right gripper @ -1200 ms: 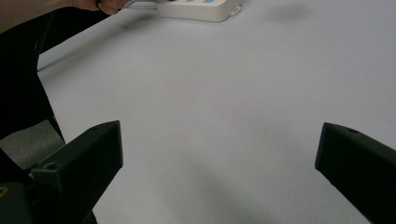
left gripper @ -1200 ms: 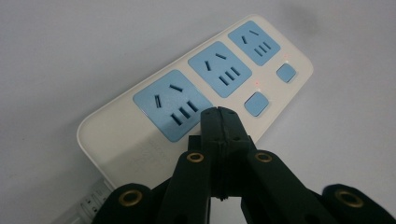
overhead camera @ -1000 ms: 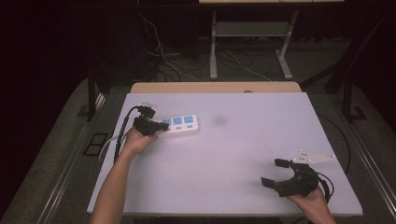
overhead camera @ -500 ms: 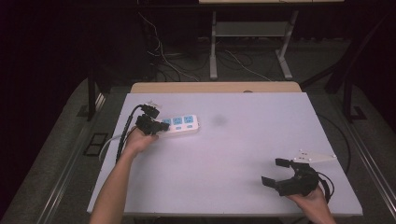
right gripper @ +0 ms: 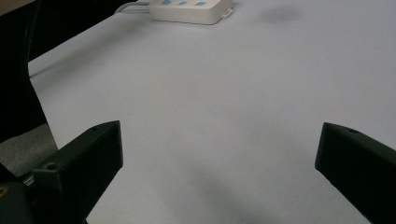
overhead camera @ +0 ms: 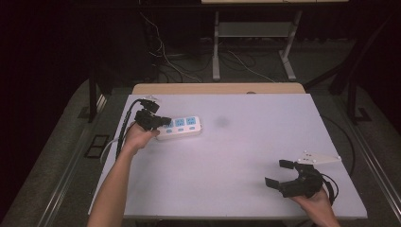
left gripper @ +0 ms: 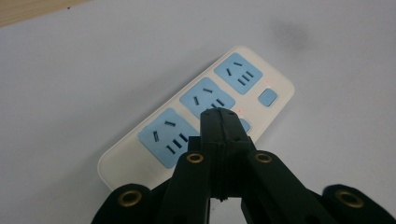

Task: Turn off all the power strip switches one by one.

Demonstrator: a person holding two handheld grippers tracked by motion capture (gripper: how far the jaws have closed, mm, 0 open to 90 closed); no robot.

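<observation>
A white power strip (overhead camera: 182,127) with three blue sockets lies at the table's back left; it also shows as the strip (left gripper: 201,112) in the left gripper view and as the strip (right gripper: 191,10) far off in the right gripper view. My left gripper (overhead camera: 161,124) is shut, its tips (left gripper: 223,116) over the strip's near side by a small blue button. My right gripper (overhead camera: 279,172) stands open near the front right edge, with bare table between its jaws (right gripper: 219,149).
The white table top (overhead camera: 236,156) spreads wide between the two hands. A faint dark smudge (overhead camera: 220,122) marks it right of the strip. The strip's cable (overhead camera: 120,137) trails off the left edge. Table legs and cables stand on the floor behind.
</observation>
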